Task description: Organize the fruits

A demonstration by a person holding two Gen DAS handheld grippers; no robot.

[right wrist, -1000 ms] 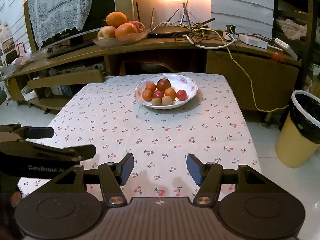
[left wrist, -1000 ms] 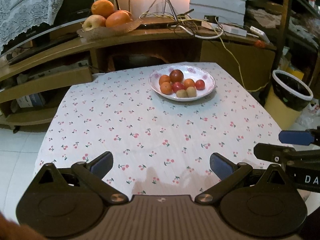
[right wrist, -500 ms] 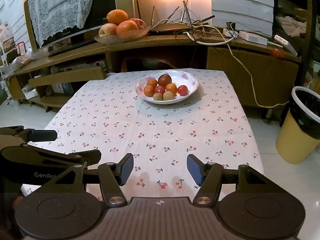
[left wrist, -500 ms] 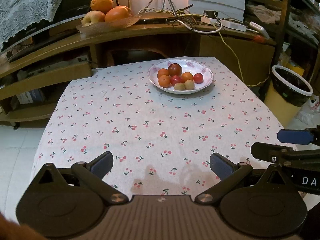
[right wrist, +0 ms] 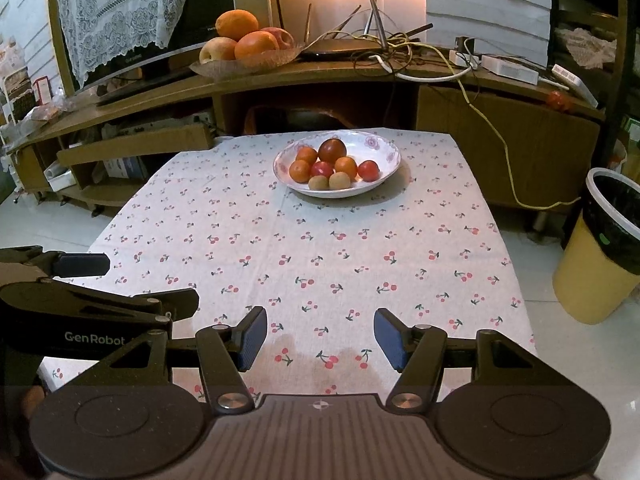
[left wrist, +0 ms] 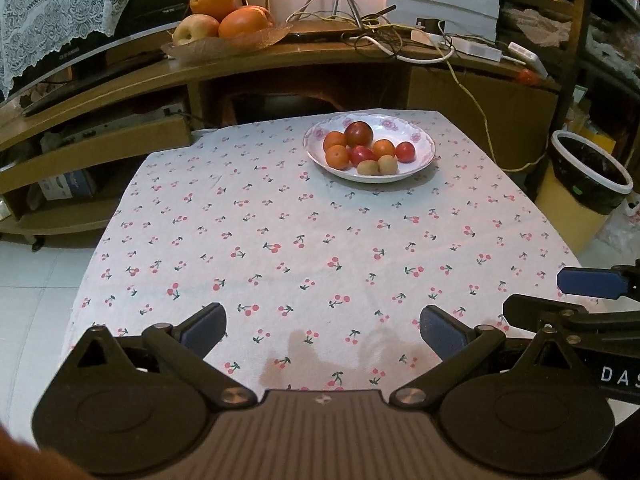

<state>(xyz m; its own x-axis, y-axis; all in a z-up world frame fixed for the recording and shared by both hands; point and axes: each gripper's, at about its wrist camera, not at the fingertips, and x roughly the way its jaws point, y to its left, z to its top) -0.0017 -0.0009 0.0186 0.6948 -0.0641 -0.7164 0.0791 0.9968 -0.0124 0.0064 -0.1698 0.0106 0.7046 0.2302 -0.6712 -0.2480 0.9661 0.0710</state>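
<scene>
A white floral bowl (left wrist: pixel 420 140) (right wrist: pixel 384 148) stands at the far end of the cherry-print tablecloth (left wrist: pixel 304 240) (right wrist: pixel 312 248). It holds several small fruits: oranges (left wrist: pixel 337 157), a dark plum (left wrist: pixel 359 133), red tomatoes (left wrist: pixel 405 151) and two brownish kiwis (left wrist: pixel 368 167). My left gripper (left wrist: pixel 322 326) is open and empty above the table's near edge. My right gripper (right wrist: pixel 320 336) is open and empty, also near that edge, far from the bowl.
A wooden shelf behind the table carries a basket (left wrist: pixel 224 42) with oranges and an apple, a TV (left wrist: pixel 80 40) and tangled cables (left wrist: pixel 384 36). A yellow bin (left wrist: pixel 584 196) (right wrist: pixel 604 256) with a black liner stands right of the table.
Both grippers have drawn back and lifted a little, so the bowl looks farther away. Both stay open and empty.
</scene>
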